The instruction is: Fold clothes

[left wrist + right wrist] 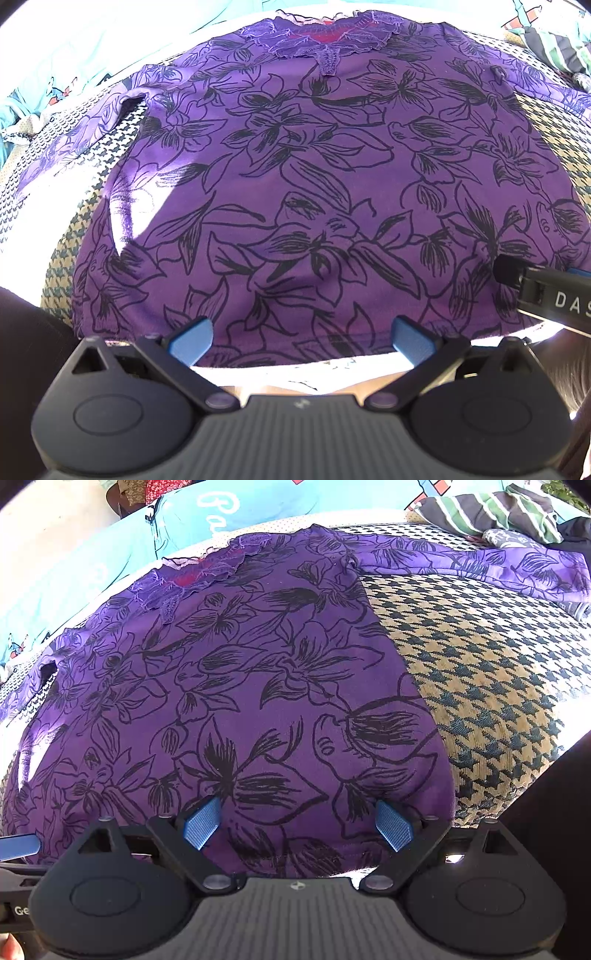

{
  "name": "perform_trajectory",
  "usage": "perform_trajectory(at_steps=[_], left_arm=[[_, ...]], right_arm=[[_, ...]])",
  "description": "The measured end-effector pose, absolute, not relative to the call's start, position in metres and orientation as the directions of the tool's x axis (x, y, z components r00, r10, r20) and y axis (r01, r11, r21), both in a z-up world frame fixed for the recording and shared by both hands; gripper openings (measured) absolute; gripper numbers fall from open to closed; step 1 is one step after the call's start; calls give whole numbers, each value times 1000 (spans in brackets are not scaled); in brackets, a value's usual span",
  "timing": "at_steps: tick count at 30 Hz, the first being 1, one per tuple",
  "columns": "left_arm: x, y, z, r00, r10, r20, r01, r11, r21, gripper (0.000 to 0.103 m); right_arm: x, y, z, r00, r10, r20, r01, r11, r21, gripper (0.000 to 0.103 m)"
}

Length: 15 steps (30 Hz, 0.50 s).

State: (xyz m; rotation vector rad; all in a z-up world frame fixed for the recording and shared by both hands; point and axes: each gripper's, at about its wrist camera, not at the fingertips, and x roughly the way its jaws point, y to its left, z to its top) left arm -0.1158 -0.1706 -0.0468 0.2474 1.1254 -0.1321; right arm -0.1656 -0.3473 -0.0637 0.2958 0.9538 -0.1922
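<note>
both grippers, left gripper (301,341) and right gripper (297,823), hover spread over the purple top's (314,177) hem.

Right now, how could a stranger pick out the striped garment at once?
Start from the houndstooth cover with the purple floral top spread on it. Follow the top's right sleeve to the far right corner. Just beyond lies the crumpled garment, the only one with green, white and dark stripes.

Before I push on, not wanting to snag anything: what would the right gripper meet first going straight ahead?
Probably the purple floral top itself. The right gripper is open at its near hem, with the cloth spread ahead toward the lace neckline; its height above the cloth is unclear.
</note>
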Motion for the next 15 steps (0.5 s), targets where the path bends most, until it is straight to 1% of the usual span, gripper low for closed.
perform_trajectory(at_steps=[15], left_arm=[[-122,-162,-45,418,25,-908,198,973,118,103]], right_arm=[[-171,-340,-62,575,-23,-818,252,956,151,91]])
